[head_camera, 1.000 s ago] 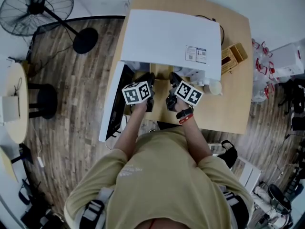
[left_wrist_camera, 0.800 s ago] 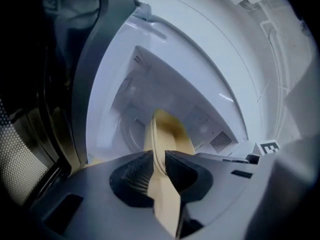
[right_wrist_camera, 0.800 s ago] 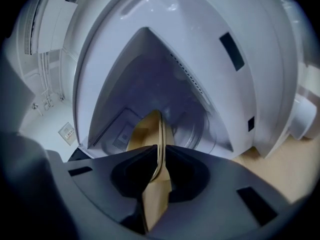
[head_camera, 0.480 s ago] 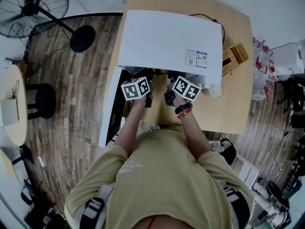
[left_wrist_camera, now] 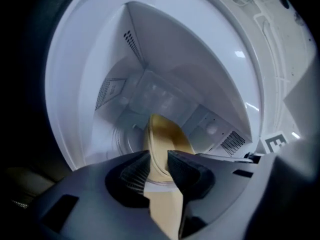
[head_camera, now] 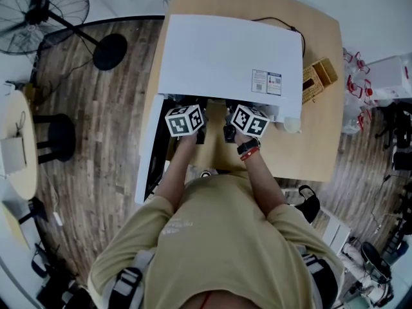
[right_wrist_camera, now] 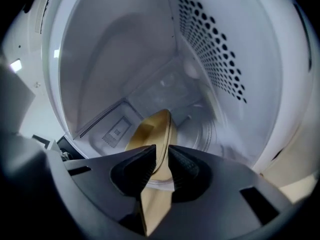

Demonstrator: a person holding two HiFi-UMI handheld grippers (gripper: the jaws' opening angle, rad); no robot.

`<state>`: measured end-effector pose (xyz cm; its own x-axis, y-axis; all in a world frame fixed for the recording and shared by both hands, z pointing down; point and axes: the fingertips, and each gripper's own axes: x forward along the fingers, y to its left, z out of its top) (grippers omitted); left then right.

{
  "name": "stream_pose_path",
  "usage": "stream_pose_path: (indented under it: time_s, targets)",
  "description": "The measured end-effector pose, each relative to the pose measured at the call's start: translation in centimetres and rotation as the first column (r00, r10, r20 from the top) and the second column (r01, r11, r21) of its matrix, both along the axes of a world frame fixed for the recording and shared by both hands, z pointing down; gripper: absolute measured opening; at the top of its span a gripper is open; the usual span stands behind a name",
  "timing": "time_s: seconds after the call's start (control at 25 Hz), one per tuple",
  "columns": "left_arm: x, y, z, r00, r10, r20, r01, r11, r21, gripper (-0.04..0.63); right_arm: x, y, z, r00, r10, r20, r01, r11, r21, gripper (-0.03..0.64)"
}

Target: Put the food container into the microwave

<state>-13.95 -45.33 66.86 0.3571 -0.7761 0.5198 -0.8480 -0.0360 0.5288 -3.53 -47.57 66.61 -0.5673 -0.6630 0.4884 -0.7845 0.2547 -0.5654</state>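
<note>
The white microwave (head_camera: 225, 50) stands on a wooden table with its door (head_camera: 148, 153) swung open to the left. Both grippers reach into its cavity. My left gripper (left_wrist_camera: 159, 171) is shut on the rim of the tan food container (left_wrist_camera: 167, 139), which hangs edge-on inside the white cavity (left_wrist_camera: 150, 59). My right gripper (right_wrist_camera: 159, 159) is shut on the opposite rim of the same food container (right_wrist_camera: 152, 129). In the head view only the marker cubes of the left gripper (head_camera: 185, 120) and right gripper (head_camera: 250, 121) show at the opening; the container is hidden there.
The glass turntable (right_wrist_camera: 200, 129) lies on the cavity floor under the container. A perforated side wall (right_wrist_camera: 215, 54) is to the right. A wooden box (head_camera: 317, 77) sits on the wooden table (head_camera: 318, 127) beside the microwave. A floor fan (head_camera: 45, 8) stands far left.
Both grippers have moved forward with the container, from in front of the opening to inside the microwave cavity.
</note>
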Motion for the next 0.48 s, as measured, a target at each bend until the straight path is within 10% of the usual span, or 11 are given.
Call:
stream_pose_path:
  time_s: [0.12, 0.48]
  targets:
    - [0.3, -0.1, -0.1, 1.000, 0.014, 0.026, -0.014, 1.000, 0.016, 0.222, -0.2, 0.1, -0.1, 0.999, -0.035, -0.039, 0.036, 0.999, 0.025, 0.109]
    - [0.5, 1.5, -1.4, 0.997, 0.035, 0.064, -0.037, 0.999, 0.039, 0.222, 0.6, 1.9, -1.1, 0.997, -0.028, -0.077, 0.033, 0.998, 0.062, 0.147]
